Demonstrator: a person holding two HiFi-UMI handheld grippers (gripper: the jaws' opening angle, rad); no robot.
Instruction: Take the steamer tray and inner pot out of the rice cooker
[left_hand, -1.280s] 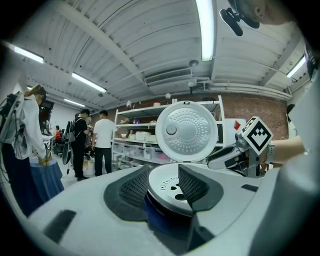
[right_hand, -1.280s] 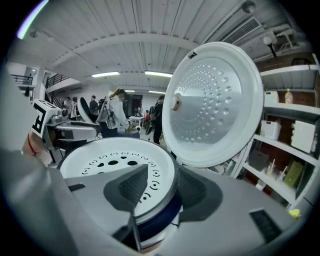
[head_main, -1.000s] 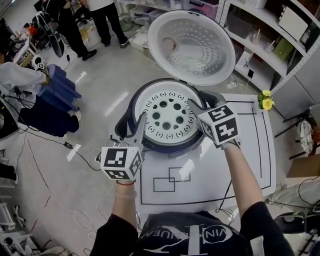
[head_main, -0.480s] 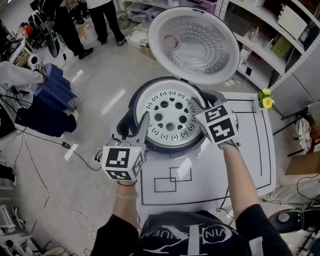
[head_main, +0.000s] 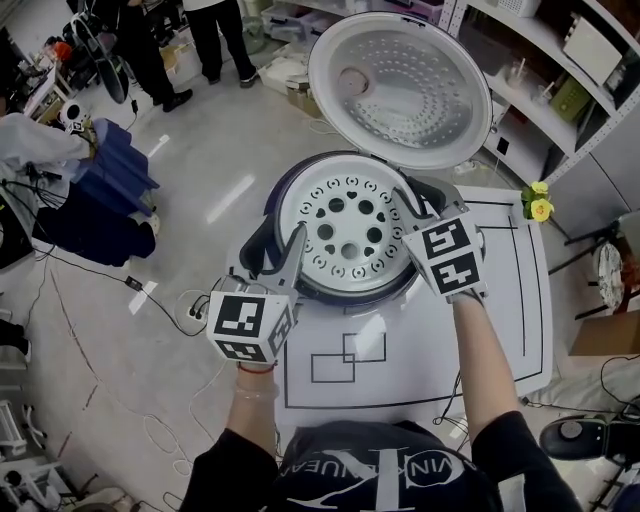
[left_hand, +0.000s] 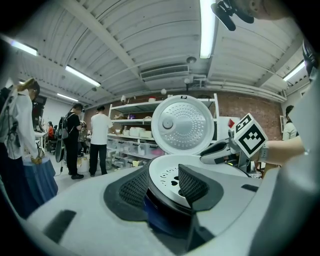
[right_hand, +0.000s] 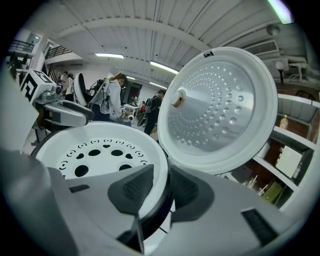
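Observation:
The rice cooker (head_main: 275, 205) stands open with its lid (head_main: 400, 85) raised behind. A white steamer tray (head_main: 345, 225) with round and heart-shaped holes sits in its mouth and hides the inner pot. My left gripper (head_main: 278, 246) is open at the tray's near-left edge, and its jaws straddle the rim (left_hand: 167, 172) without pressing. My right gripper (head_main: 422, 205) is at the tray's right edge. Its jaws are closing with the rim (right_hand: 157, 170) between them, one pad over the tray and one outside; they look short of pressing on it.
The cooker stands at the far left corner of a white table (head_main: 500, 330) marked with black rectangles. A yellow flower (head_main: 538, 206) sits at the table's far right edge. Shelves (head_main: 560, 90) rise behind on the right. People (head_main: 215, 35) stand on the floor at back left; cables (head_main: 190, 312) lie beside the table.
The right gripper's jaws have narrowed around the tray's right rim, and it has rolled slightly. The left gripper has stayed on the near-left rim.

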